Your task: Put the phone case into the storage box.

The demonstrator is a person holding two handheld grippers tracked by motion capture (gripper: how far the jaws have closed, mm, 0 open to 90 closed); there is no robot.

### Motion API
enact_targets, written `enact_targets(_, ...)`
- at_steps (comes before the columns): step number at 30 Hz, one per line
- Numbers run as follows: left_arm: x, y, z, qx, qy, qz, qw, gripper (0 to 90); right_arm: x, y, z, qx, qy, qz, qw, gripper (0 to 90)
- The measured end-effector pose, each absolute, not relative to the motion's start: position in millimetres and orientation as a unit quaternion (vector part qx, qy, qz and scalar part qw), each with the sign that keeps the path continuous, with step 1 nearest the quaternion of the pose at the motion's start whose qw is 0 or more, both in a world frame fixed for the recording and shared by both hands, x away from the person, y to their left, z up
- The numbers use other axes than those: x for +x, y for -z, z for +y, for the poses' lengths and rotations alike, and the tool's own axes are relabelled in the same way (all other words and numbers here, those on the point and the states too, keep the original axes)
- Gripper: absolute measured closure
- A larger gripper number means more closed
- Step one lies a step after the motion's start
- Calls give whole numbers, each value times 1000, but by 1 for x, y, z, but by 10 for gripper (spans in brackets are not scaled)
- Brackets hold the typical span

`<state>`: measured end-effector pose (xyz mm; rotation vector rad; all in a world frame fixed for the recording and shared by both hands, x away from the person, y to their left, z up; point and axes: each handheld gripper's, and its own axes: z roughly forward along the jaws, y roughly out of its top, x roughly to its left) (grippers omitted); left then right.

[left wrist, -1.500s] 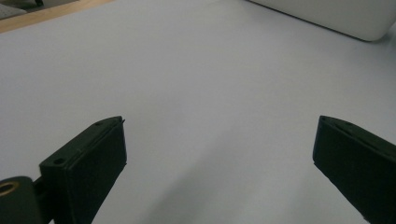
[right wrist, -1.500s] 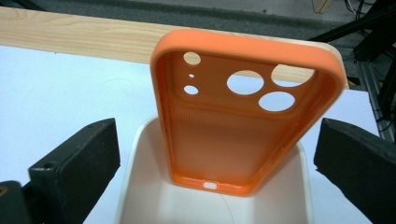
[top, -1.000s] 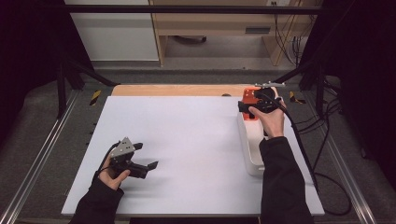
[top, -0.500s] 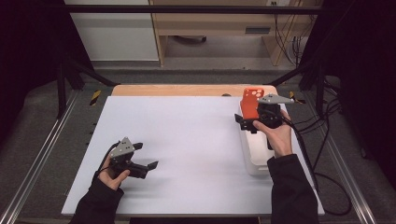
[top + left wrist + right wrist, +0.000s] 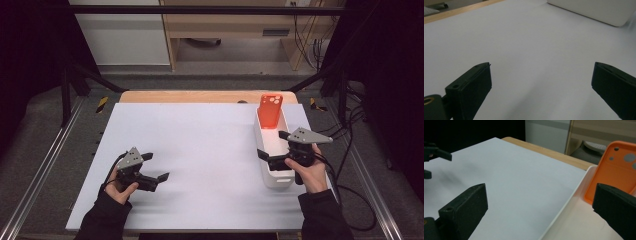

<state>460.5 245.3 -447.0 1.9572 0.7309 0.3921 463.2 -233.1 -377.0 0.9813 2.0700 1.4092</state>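
Right hand-held gripper point(image 5: 272, 145), jaws spread and empty, hovers over the white tray point(image 5: 278, 181), orange phone case point(image 5: 270, 111) upright just ahead; left hand-held gripper point(image 5: 155, 166) spread, far off.

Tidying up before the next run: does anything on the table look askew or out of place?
Only the orange phone case: it stands tilted against the far end of the white bin, poking above its rim, not flat.

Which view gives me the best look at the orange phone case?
The high view: the orange phone case shows whole, leaning upright at the far end of the white bin. The right gripper view shows it close but cropped, partly behind a jaw. The left gripper view shows the bin's side.
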Motion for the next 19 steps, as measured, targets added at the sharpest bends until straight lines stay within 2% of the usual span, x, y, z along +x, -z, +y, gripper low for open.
enact_targets(19, 459, 444, 247, 798, -167, 297, 497, 24, 436, 418, -273, 341, -531, 748, 205, 4)
